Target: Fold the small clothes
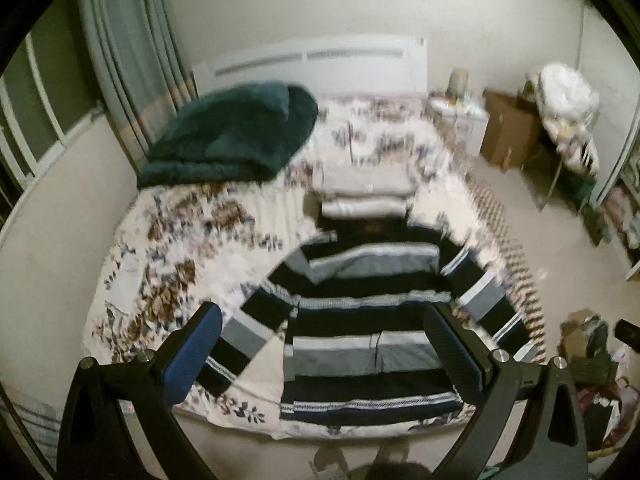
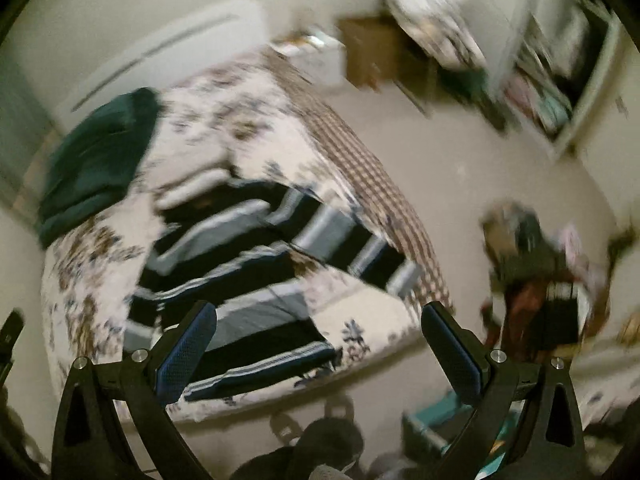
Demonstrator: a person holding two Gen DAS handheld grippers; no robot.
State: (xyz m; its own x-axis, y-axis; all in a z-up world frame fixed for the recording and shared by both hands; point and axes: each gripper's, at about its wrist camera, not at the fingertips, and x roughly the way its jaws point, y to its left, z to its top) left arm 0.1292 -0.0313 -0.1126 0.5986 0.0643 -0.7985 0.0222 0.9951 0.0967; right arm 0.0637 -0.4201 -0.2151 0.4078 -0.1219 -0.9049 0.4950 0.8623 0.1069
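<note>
A black, grey and white striped sweater (image 1: 360,312) lies spread flat on the floral bedspread (image 1: 180,248), sleeves angled out to both sides. It also shows in the right wrist view (image 2: 248,264), blurred. My left gripper (image 1: 324,356) is open and empty, held above the sweater's lower hem. My right gripper (image 2: 320,352) is open and empty, above the near right corner of the bed. A folded pale garment (image 1: 364,200) lies beyond the sweater's collar.
A dark green folded blanket (image 1: 236,136) sits at the bed's far left. A white headboard (image 1: 312,64) stands against the wall. A cardboard box (image 1: 508,128), a laden chair (image 1: 568,112) and a shelf (image 2: 560,80) stand to the right. Clutter (image 2: 540,280) lies on the floor.
</note>
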